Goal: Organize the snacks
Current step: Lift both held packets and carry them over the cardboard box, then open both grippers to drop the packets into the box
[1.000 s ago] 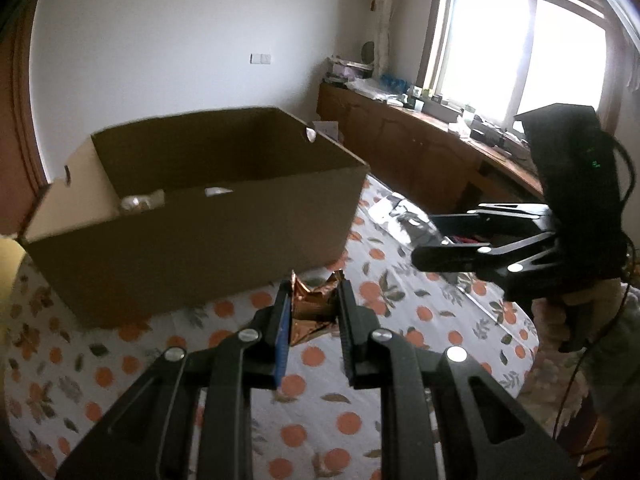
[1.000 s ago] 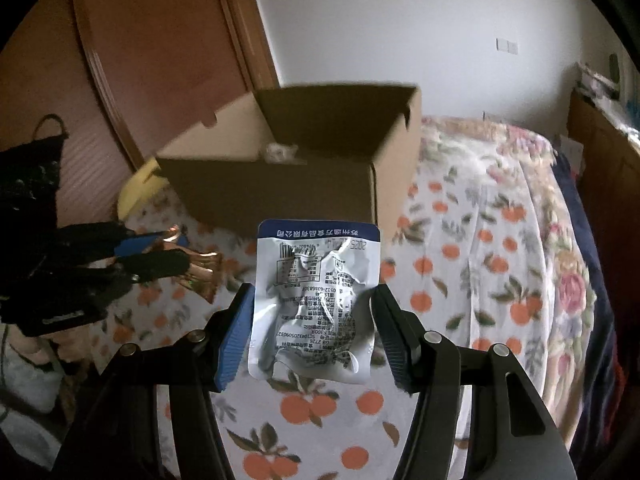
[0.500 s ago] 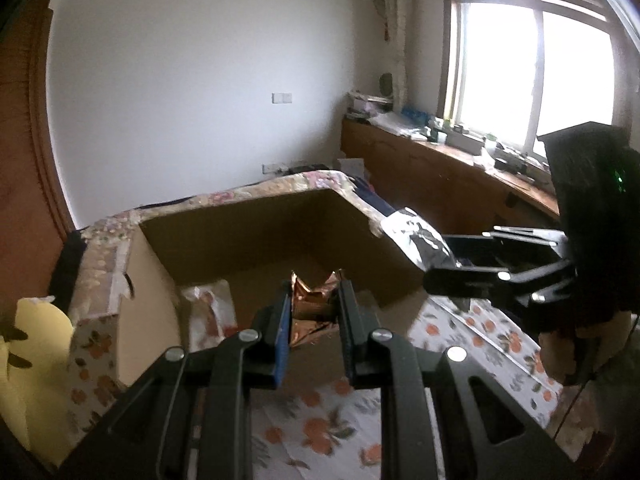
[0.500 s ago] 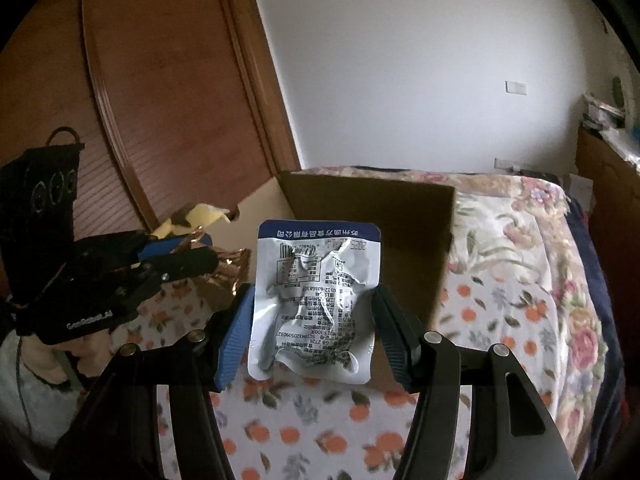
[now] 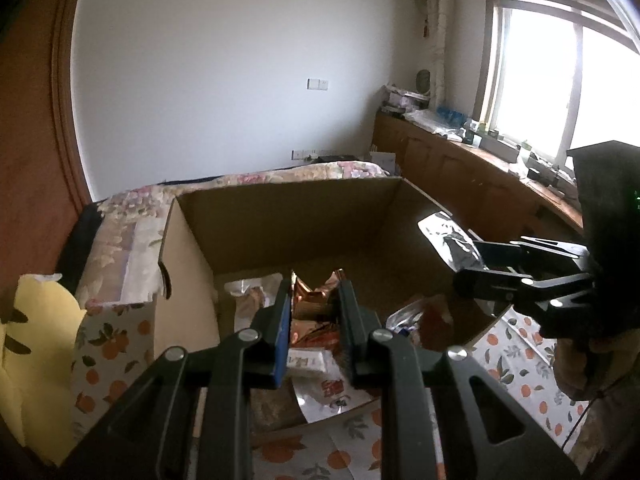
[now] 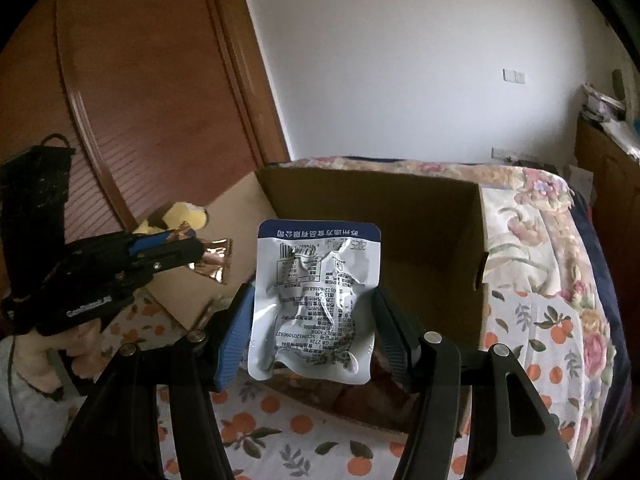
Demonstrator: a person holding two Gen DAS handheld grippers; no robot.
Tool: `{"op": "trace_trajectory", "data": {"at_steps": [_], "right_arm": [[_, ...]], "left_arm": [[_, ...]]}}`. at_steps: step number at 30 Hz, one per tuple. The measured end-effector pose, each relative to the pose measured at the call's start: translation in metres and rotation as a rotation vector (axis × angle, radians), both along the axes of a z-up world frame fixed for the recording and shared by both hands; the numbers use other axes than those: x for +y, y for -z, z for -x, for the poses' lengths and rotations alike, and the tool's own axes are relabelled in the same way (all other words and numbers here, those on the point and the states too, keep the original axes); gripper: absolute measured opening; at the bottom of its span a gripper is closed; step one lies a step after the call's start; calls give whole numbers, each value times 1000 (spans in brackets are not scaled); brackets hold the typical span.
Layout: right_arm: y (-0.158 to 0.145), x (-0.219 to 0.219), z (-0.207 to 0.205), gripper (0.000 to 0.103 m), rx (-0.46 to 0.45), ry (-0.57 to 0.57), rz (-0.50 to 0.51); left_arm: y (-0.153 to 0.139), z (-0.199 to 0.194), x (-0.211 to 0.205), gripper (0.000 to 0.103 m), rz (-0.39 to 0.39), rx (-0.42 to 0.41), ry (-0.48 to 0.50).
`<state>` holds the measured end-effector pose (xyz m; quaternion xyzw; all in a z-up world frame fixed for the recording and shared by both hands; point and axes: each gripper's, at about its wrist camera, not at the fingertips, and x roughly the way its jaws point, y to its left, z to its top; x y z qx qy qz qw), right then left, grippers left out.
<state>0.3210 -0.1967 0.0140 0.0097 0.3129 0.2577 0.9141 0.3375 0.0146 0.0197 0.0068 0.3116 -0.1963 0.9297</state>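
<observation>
Both tongs have advanced over the cardboard box [image 5: 288, 216]: left tongs [image 5: 316, 304] clamped on copper foil wrapper [image 5: 314, 300], right tongs [image 6: 314, 320] clamped on silver pouch [image 6: 316, 300], poised for release inside.

You're holding a crinkled, shiny copper foil wrapper [image 5: 316, 300] between matt black plastic fingers [image 5: 352, 320] with blue rubbery pads [image 5: 282, 332], silver metal screws [image 5: 248, 335] glinting on them. Your other hand is gripping a glossy silver-white plastic pouch [image 6: 316, 300], wrinkled and catching the light. The box [image 5: 288, 216] ahead is showing plain matt brown cardboard, rough at its torn left edge. Underneath, the cloth [image 6: 280, 436] with orange prints is looking soft and matt. The door [image 6: 132, 92] behind is gleaming as varnished reddish wood, the wall [image 6: 400, 60] showing smooth matt white paint.
</observation>
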Motion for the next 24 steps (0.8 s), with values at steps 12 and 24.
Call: {"op": "trace_trajectory", "data": {"at_steps": [12,24], "right_arm": [[20,7,-8,62,26,17,32],[3,-3,25,74,-21,45,4]], "left_arm": [[14,7,-8,22,-23,14,-12],[3,49,-12,48,-90,-54,-67]]}}
